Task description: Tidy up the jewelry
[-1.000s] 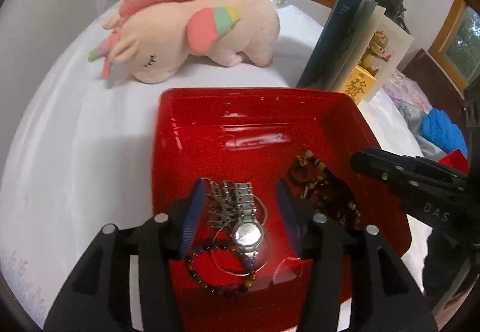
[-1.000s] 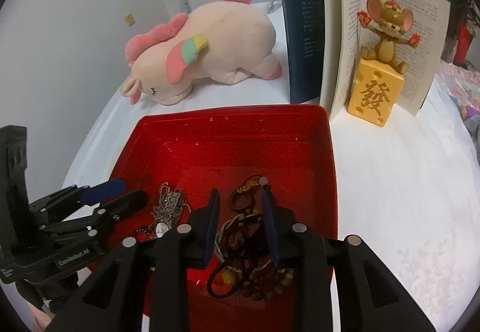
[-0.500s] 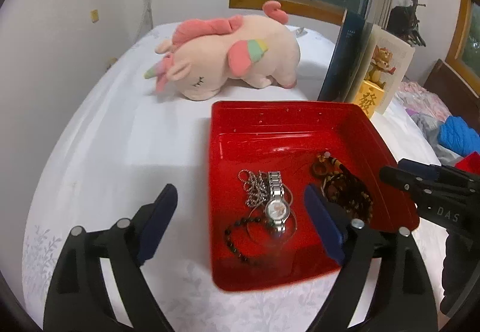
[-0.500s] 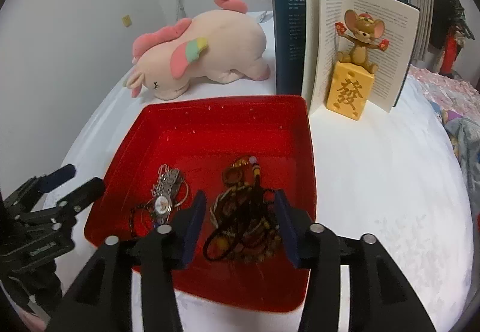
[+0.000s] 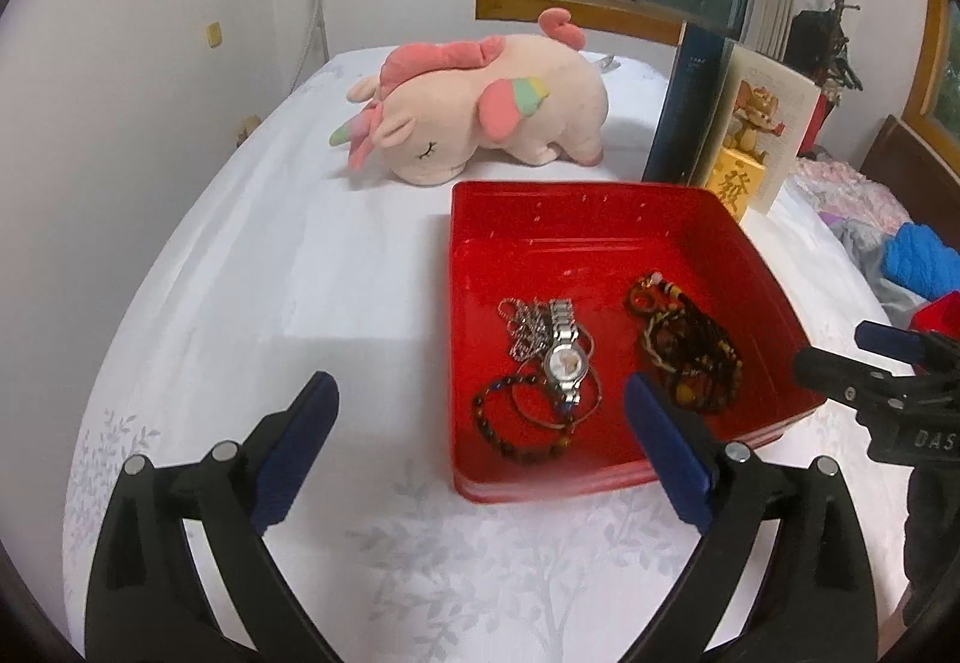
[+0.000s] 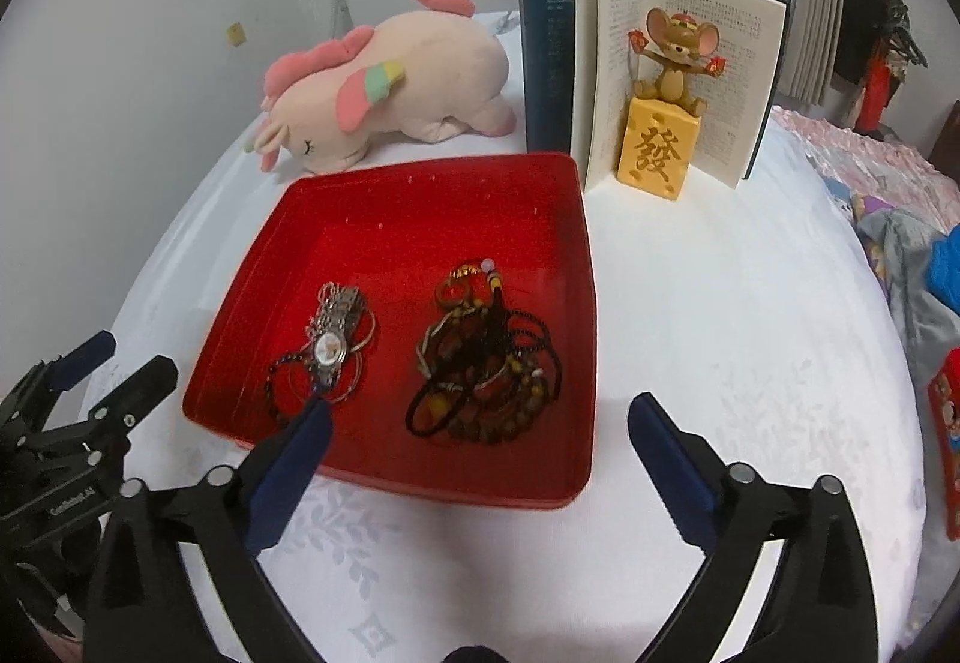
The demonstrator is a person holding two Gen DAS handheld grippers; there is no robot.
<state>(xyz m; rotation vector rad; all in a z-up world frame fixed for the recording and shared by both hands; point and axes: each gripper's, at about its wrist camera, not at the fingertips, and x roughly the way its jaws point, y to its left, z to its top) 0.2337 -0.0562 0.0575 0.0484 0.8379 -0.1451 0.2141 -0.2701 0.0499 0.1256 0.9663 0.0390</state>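
Pulling back from the red tray [image 5: 606, 219] on the bed, both left tongs [image 5: 477, 438] and right tongs [image 6: 477, 438] now wide, empty. Watch [image 5: 567, 363] and beads [image 6: 489, 363] lying ahead inside, sorted apart.

A big bed [image 6: 720, 303] with a white cover holds everything. The cover has a pale leaf pattern near the front. A red tray [image 6: 585, 303] sits flat on it in the middle. Behind the tray, a pink unicorn toy [image 6: 408, 87] lies on its side. Next to the toy, an open book [image 6: 606, 57] stands up. A yellow block with a mouse figure [image 6: 660, 147] stands in front of its pages. At the far right lie what may be bunched-up clothes [image 6: 900, 243].
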